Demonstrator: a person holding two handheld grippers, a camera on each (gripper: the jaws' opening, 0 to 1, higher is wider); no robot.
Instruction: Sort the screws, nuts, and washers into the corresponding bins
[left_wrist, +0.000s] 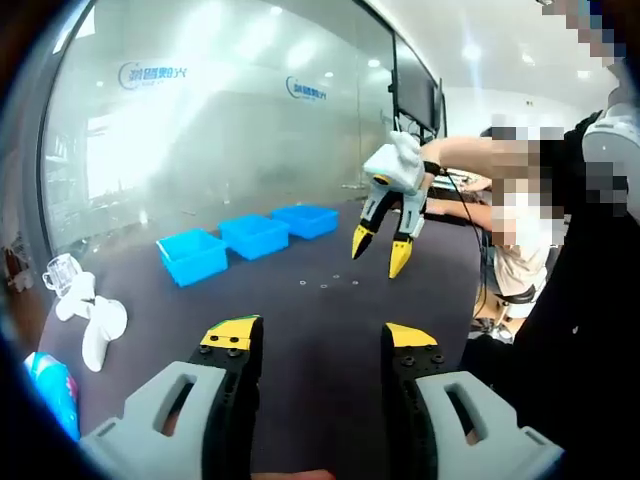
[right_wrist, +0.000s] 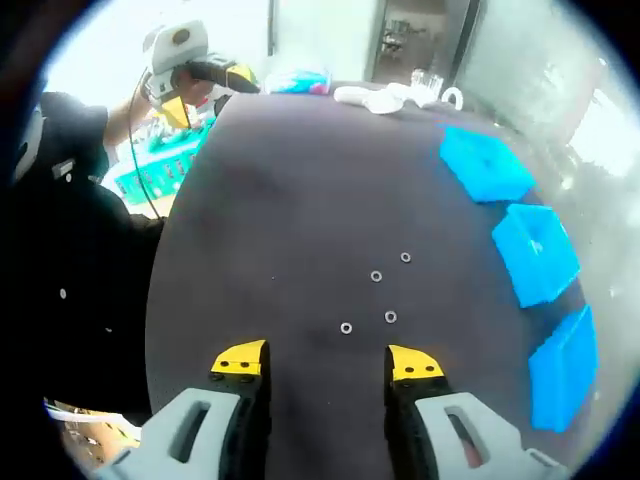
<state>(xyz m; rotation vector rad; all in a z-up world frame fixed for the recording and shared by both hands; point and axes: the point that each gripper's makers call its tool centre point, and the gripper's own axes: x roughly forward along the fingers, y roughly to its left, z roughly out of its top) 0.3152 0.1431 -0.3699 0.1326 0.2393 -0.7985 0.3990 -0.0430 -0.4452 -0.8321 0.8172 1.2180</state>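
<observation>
A: Any writing to read here?

B: In the left gripper view the frosted glass wall carries two pale blue logos with lettering, one at upper left, one further right.

A: Can you make out the words?

B: No, too blurred to tell the characters. Nothing legible in the right gripper view.
</observation>
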